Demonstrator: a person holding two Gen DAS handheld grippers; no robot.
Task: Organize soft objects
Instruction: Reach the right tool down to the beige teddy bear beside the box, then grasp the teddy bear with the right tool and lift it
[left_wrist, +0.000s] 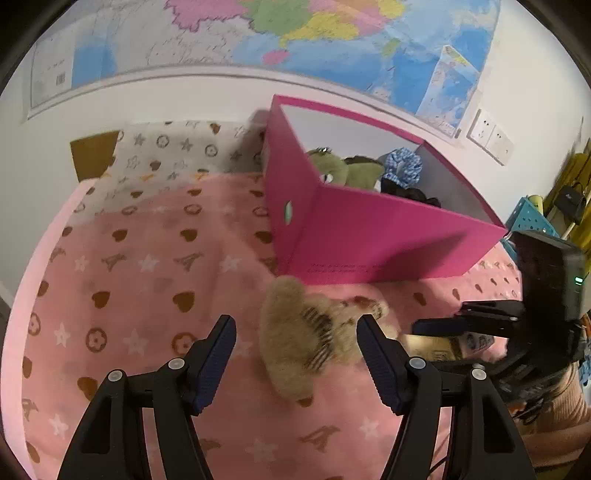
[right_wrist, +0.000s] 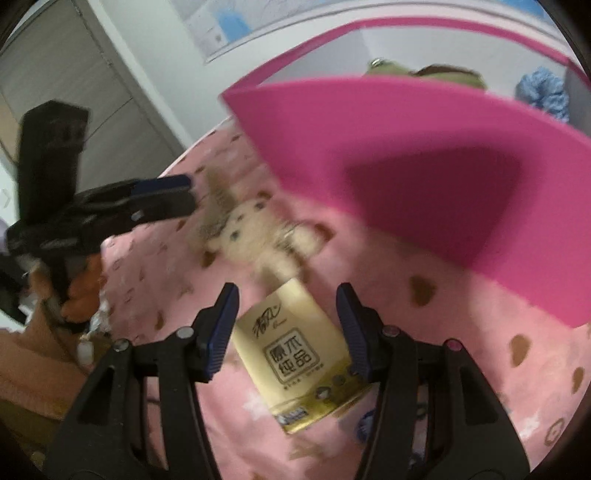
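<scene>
The bear lies flat on the pink blanket at lower centre of the left wrist view, just in front of the pink box, probably because it is next to go in. The left gripper hangs over it with its jaws wide apart and nothing between them; the bear sits within the gap but neither pad seems to touch it, a stance that suits a straddling grasp.

In the right wrist view, the tissue pack lies at lower centre, its far end touching or just beside the bear. The right gripper is likewise spread wide and empty, with the pack between its fingers.

The box, at upper right of the left view, already holds a green plush and a blue scrunchie, so it likely serves as the collecting place.
</scene>
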